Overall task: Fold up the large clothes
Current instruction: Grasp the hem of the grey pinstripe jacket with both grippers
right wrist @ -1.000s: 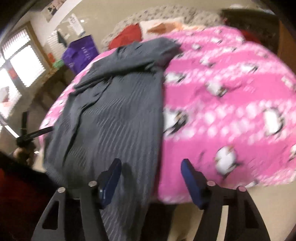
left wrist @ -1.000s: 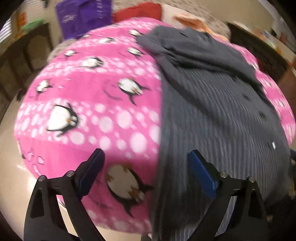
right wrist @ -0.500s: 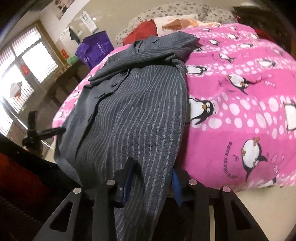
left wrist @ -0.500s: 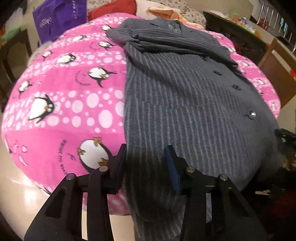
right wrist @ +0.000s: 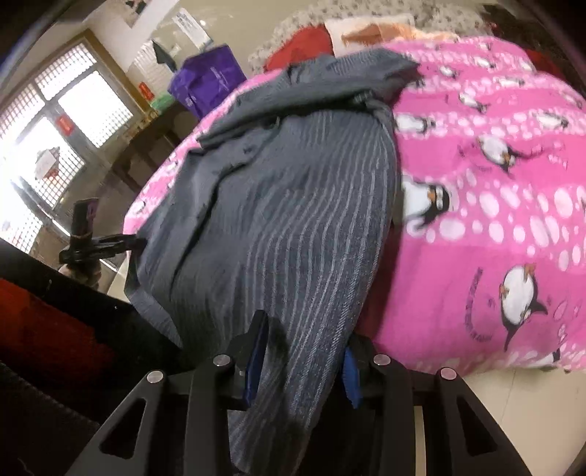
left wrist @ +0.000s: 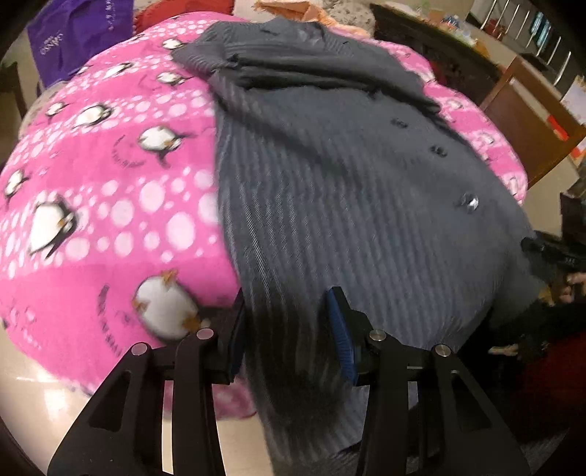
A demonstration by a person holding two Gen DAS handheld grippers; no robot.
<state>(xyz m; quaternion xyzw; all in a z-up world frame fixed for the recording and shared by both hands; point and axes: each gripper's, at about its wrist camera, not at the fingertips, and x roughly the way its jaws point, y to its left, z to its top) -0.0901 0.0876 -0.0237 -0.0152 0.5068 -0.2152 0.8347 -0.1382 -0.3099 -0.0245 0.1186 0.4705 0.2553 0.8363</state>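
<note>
Where the pink penguin blanket (left wrist: 110, 190) covers the bed, a grey pinstriped coat (left wrist: 348, 205) is laid out lengthwise, with its collar end far from the cameras and its hem hanging over the near edge of the bed. At the far end, the sleeves are seen folded across the upper part of the coat. A row of dark buttons (left wrist: 437, 151) is seen along one side of the coat in the left wrist view.

The left gripper (left wrist: 289, 329) is set at the hem, and a bunch of striped cloth is pinched between its blue pads (left wrist: 340, 329); its jaws are closing on that cloth, which is pressed from both sides. The right gripper (right wrist: 300, 359) is set at the other corner of the hem, and there too a fold of the coat (right wrist: 285, 227) is clamped between the blue pads (right wrist: 254, 360), with the cloth drawn taut between them.

In the right wrist view, the other gripper (right wrist: 99, 243) is seen at the far corner of the hem, beside the edge of the blanket (right wrist: 494, 227). A purple bag (right wrist: 208, 82) is seen beyond the bed, near a window (right wrist: 55, 121). Red and orange cloth (right wrist: 366, 34) is piled at the head of the bed.
</note>
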